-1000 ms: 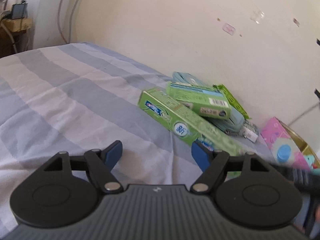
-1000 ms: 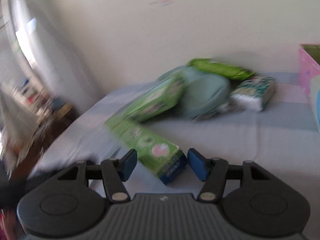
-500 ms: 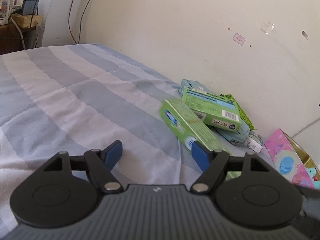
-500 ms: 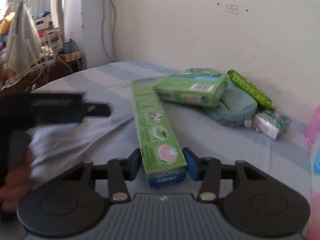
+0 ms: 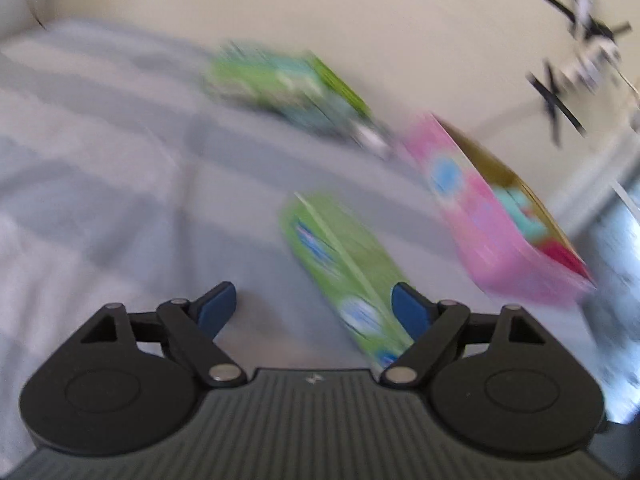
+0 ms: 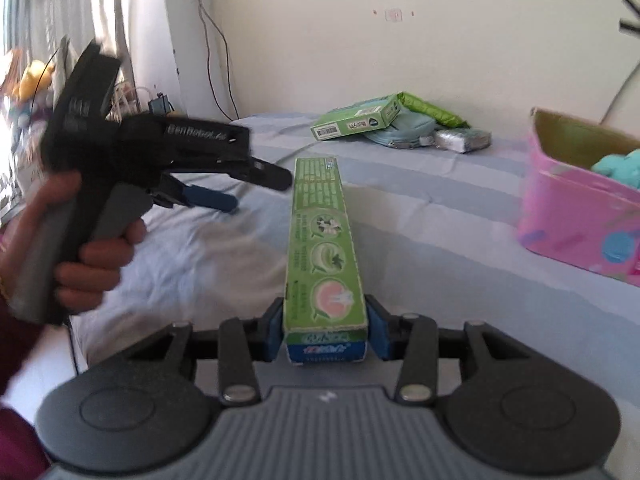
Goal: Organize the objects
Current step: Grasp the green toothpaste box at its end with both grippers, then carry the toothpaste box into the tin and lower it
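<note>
Far left, right-wrist view: left tongs [image 6: 216, 200], black with blue pads, held in a bare hand [image 6: 88, 248] above the blue-and-white striped bed sheet [image 6: 420, 200]; jaws wide apart, nothing between them. Left-wrist view blurred, same spread confirmed.

Centre: long green cardboard toothpaste box [image 6: 324, 248], level, clear of the sheet, far end pointing toward the wall. Near blue end clamped between the blue pads of the right tongs [image 6: 325, 334], pads touching both long sides.

Right of centre, by the wall edge of the bed: shorter green carton [image 6: 356, 122] lying on a pale blue fabric pouch [image 6: 408, 134]; green foil packet [image 6: 434, 110] behind, small silver-grey packet [image 6: 462, 140] just beside.

Far right: open pink cardboard box [image 6: 576, 216], teal soft item [image 6: 618, 168] inside.
</note>
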The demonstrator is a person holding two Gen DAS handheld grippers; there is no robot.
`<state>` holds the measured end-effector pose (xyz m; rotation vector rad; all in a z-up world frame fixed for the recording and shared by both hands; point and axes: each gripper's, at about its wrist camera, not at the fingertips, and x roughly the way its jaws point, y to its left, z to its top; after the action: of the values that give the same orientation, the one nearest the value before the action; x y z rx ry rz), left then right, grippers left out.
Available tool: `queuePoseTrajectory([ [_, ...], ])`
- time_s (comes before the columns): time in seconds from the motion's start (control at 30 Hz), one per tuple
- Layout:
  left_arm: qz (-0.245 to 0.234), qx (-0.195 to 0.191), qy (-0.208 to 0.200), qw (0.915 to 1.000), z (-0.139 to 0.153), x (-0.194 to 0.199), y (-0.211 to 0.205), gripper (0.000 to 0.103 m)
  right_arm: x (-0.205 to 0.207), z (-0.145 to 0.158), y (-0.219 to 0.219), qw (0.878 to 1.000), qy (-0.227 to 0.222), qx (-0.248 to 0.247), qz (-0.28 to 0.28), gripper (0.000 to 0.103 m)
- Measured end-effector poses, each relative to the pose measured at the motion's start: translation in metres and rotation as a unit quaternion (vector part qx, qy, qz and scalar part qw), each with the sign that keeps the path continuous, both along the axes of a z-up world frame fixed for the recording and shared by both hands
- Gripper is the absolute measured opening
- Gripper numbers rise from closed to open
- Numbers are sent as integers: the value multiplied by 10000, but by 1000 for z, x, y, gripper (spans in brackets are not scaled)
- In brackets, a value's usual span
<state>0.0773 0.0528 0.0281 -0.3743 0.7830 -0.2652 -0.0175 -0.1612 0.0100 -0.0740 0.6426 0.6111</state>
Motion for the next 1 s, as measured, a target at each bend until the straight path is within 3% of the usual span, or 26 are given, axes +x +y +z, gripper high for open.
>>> queuePoseTrajectory([
  [0.07, -223, 116, 77, 9997, 1, -5, -18, 93, -3, -1, -8, 9996, 83, 256, -50, 40],
  [0.23, -378, -167, 332, 9986, 1, 2, -33, 91, 11, -8, -40, 9870, 786, 1402, -74, 40],
  [0.27, -351, -89, 290, 9989, 1, 4, -38, 82, 11, -11, -46, 9837, 881, 1565, -75, 40],
  [0.3, -354, -16, 248, 9991, 0, 5, -42, 64, 11, -12, -49, 9816, 929, 1664, -74, 40],
  [0.33, -280, 112, 217, 9993, 0, 6, -44, 58, 9, -13, -52, 9807, 927, 1720, -75, 40],
  [0.47, -319, -153, 249, 9991, 13, 16, -51, 53, 4, -5, -61, 9845, 585, 1643, -192, 40],
  [0.6, -684, -71, -353, 9970, 52, 27, -77, 53, 7, 21, -79, 9844, -87, 1694, -471, 40],
  [0.77, -1288, -94, -962, 9869, 91, 62, -132, 53, 28, 55, -104, 9801, -964, 1273, -1181, 40],
  [0.87, -1484, -95, -1016, 9836, 93, 90, -168, 53, 57, 64, -123, 9766, -1004, 1167, -1502, 40],
  [1.0, -1615, -6, -702, 9844, 82, 137, -206, 53, 107, 63, -152, 9756, -514, 1240, -1735, 40],
])
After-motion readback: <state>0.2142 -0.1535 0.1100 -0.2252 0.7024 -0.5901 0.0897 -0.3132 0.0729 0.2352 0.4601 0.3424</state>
